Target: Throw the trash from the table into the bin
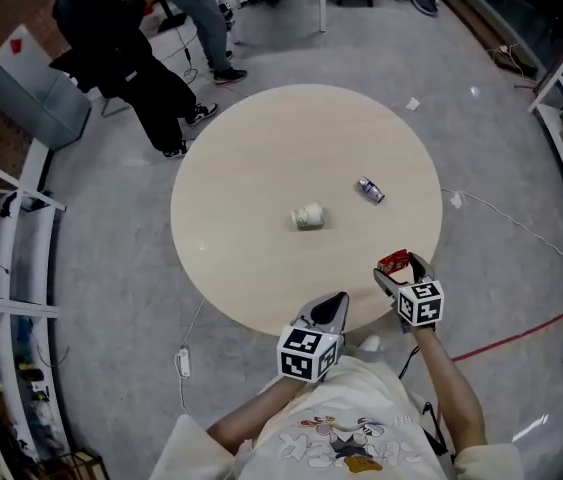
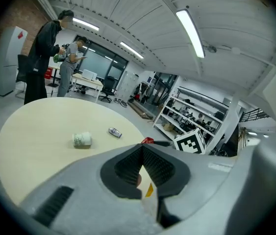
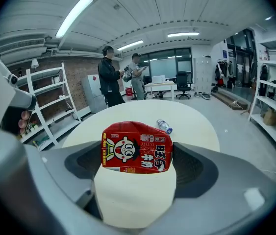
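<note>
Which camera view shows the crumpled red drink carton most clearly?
The right gripper view: the crumpled red drink carton fills the centre, printed face forward, clamped by the right gripper. The head view shows only a small red patch at that gripper's tips; the left gripper view, a tiny red corner.

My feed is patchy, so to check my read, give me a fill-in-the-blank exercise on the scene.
The right hand-held gripper is shut on a ___ carton.
The left hand-held gripper is ___, with nothing in it.
___ things lie on the table: a cup and a bottle.
Missing: red; shut; two.
</note>
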Motion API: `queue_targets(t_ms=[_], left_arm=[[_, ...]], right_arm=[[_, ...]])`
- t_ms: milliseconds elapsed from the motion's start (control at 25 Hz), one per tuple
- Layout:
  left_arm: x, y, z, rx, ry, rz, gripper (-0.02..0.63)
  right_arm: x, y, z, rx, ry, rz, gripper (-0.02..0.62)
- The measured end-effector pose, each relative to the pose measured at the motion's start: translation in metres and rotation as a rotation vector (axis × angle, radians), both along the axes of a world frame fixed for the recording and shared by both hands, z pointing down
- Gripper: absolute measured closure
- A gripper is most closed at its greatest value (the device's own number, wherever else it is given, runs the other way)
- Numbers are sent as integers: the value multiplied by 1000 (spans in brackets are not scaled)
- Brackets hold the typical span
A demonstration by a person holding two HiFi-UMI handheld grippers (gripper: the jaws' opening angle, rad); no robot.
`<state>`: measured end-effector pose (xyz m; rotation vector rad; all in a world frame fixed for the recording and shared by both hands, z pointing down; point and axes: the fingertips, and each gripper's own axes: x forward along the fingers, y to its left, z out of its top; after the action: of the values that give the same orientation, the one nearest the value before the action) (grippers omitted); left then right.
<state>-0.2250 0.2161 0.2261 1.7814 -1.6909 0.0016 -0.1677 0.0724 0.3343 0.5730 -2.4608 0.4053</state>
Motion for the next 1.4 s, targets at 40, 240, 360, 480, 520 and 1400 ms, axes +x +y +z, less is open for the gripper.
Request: queue_targets(t_ms=[40,240,360,480,520,1400], left_arm=[[8,-5,-1,-1,-2,19,602],[39,-28,-7,1,-18,79,603],[62,-39,-3,-13,-21,124,603],[88,-53,-1,-28,-24,166,602],[96,-59,0,-32,-26,176,602],[262,-142,56,-226,-47,311,602]], right_arm=[[9,-2,-1,-2,-4,17,143],[51,-15,-1,-18,-17,87,144],[83,-21,5,-30,-12,131,144],[118,-32,10,-42,-8,174,144],[129,-38,13,-46,-9,186,144],[295,-113,111,-189,59,275,146]])
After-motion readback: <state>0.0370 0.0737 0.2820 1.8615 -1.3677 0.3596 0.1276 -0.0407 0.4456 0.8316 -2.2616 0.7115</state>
